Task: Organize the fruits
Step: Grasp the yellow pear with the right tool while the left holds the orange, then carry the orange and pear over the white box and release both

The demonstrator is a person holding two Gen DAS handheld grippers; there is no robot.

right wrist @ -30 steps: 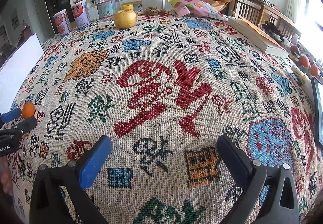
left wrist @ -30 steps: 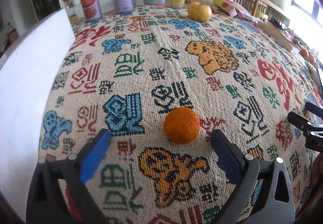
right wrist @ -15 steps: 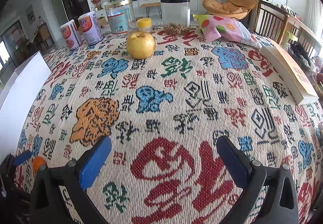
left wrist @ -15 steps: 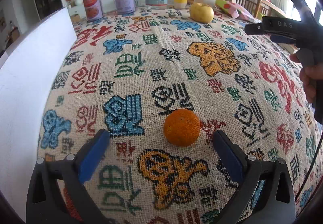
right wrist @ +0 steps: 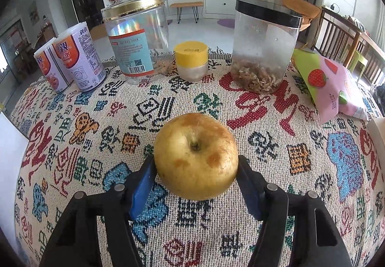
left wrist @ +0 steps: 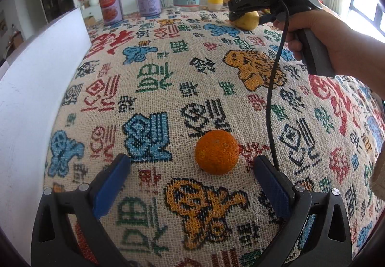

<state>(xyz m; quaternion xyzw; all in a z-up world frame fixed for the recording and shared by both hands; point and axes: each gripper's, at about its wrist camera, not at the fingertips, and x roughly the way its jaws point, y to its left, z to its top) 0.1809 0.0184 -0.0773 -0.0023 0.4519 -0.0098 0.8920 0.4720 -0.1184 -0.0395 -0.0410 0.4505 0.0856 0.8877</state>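
The right gripper [right wrist: 196, 166] has its jaws closing on a yellow apple [right wrist: 196, 156], and both blue pads sit against the fruit's left and right flanks, the apple resting stem-up on the patterned tablecloth [right wrist: 264, 137] toward the far side of the table. In the left wrist view the same right gripper [left wrist: 245, 17] appears at the far right, held by a person's hand [left wrist: 320, 34] with a black cable [left wrist: 270, 103] trailing down from it, and only a sliver of the apple [left wrist: 247, 23] shows beneath it. The left gripper [left wrist: 192, 170] stands wide, its pads touching nothing; a tangerine [left wrist: 216, 152] lies on the cloth just beyond the fingertips and nearer the right pad than the left (clear of both). A white board [left wrist: 36, 89] stands along the table's left edge. Beyond the apple, along the far edge, stand two purple cans [right wrist: 72, 62] at the left, then a clear jar with a gold lid [right wrist: 137, 38], a small yellow-capped pot [right wrist: 191, 60], and a clear jar with a black lid [right wrist: 264, 46] holding brownish dried bits at its bottom. To the right of that lies a pink snack bag [right wrist: 332, 89] printed with fruit.
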